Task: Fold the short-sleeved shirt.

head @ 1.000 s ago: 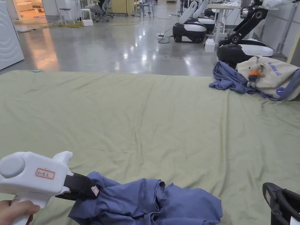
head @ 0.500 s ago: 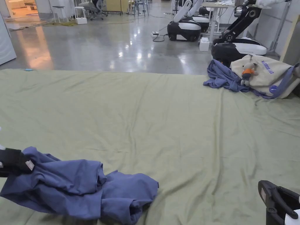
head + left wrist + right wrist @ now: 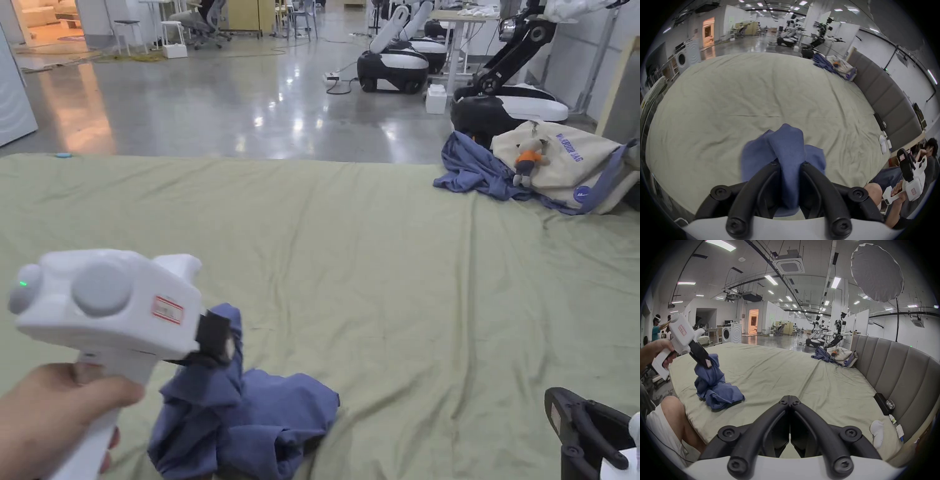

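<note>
Head view: my left claw (image 3: 219, 340) is clamped on a bunch of the blue shirt (image 3: 250, 419), lifting one end while the rest lies crumpled on the bed (image 3: 375, 262). Right claw (image 3: 790, 398) together, empty. Unbunching stage, I judge; next needs a second grip to spread it.

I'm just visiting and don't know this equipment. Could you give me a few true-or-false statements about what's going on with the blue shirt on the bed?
1. The left gripper is clamped on the blue shirt. True.
2. The shirt lies flat and neatly folded. False: it is bunched, partly lifted off the green sheet.
3. The right gripper holds a sleeve. False: its jaws are shut on nothing.
4. A cream bag sits at the bed's far corner. True.
</note>
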Demonstrator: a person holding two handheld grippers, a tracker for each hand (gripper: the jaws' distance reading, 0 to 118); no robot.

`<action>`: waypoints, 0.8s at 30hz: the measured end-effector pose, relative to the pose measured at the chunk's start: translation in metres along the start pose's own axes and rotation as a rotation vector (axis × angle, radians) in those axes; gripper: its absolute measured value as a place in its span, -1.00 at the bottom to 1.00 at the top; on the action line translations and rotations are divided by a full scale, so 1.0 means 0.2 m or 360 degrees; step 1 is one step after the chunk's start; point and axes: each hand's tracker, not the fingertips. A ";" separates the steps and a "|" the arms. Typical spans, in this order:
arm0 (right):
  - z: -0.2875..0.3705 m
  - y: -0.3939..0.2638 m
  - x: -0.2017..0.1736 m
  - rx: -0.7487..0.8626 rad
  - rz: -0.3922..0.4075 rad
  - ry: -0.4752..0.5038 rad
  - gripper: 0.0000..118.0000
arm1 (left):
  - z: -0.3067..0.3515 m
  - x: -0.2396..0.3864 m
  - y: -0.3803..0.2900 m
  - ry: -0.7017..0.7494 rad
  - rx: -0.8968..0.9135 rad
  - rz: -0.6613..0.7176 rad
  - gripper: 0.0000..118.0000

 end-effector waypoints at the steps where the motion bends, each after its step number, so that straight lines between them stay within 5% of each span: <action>1: 0.00 0.00 0.00 0.0001 0.0003 -0.0002 -0.96 | -0.03 0.04 -0.02 -0.0030 -0.0008 0.0002 -0.69; 9: 0.00 -0.01 0.01 -0.0006 0.0005 0.0002 -0.96 | -0.34 0.21 -0.12 -0.0043 -0.0064 -0.0074 -0.68; 10: 0.00 -0.01 0.00 -0.0008 0.0005 0.0006 -0.96 | -0.36 0.20 -0.13 -0.0089 -0.0065 -0.0046 -0.59; 12: 0.00 -0.01 0.00 -0.0011 0.0008 0.0007 -0.96 | -0.37 0.17 -0.15 -0.0228 -0.0062 -0.0001 0.09; 13: 0.00 -0.01 0.00 -0.0010 0.0009 0.0005 -0.96 | -0.36 0.15 -0.16 -0.0349 -0.0055 0.0045 0.22; 16: 0.00 -0.01 0.01 -0.0008 0.0009 0.0003 -0.96 | -0.20 0.09 -0.16 -0.0451 0.0159 0.0065 0.22; 19: 0.00 -0.01 0.02 -0.0001 -0.0003 -0.0001 -0.96 | 0.01 0.03 -0.16 -0.0276 0.0518 -0.0084 0.21; 21: 0.01 0.00 0.01 0.0000 0.0003 -0.0007 -0.96 | 0.03 0.02 -0.18 -0.0100 0.0632 -0.0052 0.07; 22: 0.01 0.00 0.01 0.0001 0.0009 -0.0007 -0.96 | 0.00 0.01 -0.18 -0.0102 0.0605 -0.0058 -0.28; 23: 0.01 0.00 0.01 0.0001 0.0012 -0.0008 -0.96 | -0.05 0.00 -0.18 -0.0155 0.0530 -0.0052 -0.92; 24: 0.00 0.00 0.01 -0.0001 0.0014 -0.0005 -0.96 | -0.12 0.01 -0.18 -0.0220 0.0407 -0.0021 -0.92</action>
